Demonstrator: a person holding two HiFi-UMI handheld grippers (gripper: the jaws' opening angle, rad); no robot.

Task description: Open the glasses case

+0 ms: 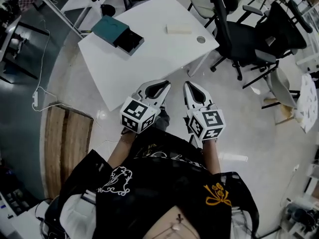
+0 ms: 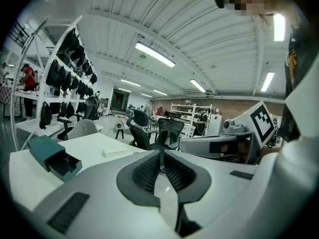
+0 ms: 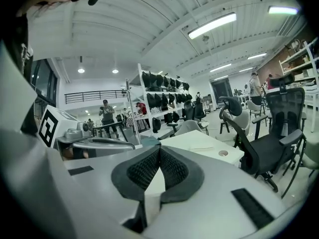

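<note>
Standing on pale floor (image 1: 239,118), white table (image 1: 149,54) bears teal box (image 1: 112,29), seemingly ajar.

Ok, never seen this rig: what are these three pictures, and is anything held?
No robot arm: a person holds a two-jaw tool in each hand. The head view looks down from their head at the left hand-held gripper and right hand-held gripper, near the edge of the white table. The other two views ride on the grippers, looking along their jaws; both are shut, holding nothing. On the table lie a teal case, its dark inner part showing, and a pale flat block.
</note>
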